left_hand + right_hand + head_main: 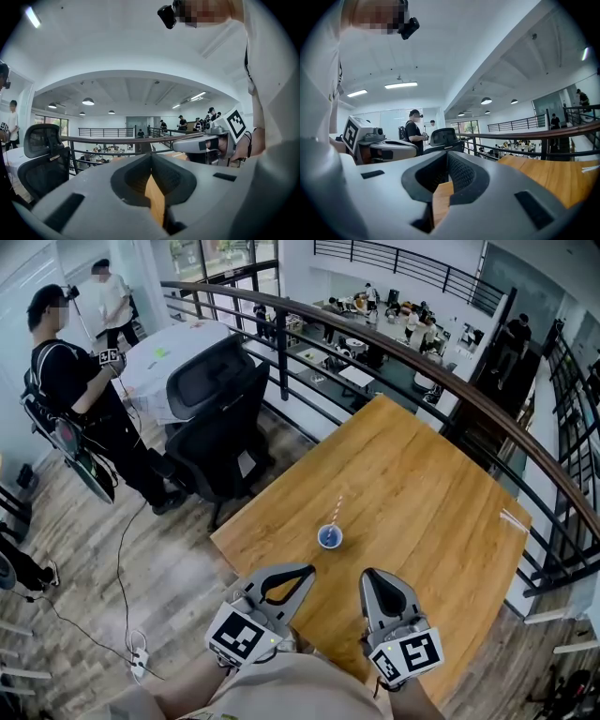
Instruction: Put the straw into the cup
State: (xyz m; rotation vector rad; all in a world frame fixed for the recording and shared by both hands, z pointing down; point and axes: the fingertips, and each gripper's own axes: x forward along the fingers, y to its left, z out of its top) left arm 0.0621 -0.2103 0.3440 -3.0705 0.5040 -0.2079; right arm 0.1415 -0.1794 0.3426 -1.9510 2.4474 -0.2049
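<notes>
Left tongs [302, 570], right tongs [369, 575] closed, empty; straw [336, 511] stands in blue cup [330, 537]; a stray nudge could topple it.

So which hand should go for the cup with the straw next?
Probably the left. The left tool points straight towards the blue cup and its tip looks a bit nearer than the right tool. Both tools are shut and empty, and the striped straw already stands in the cup.
</notes>
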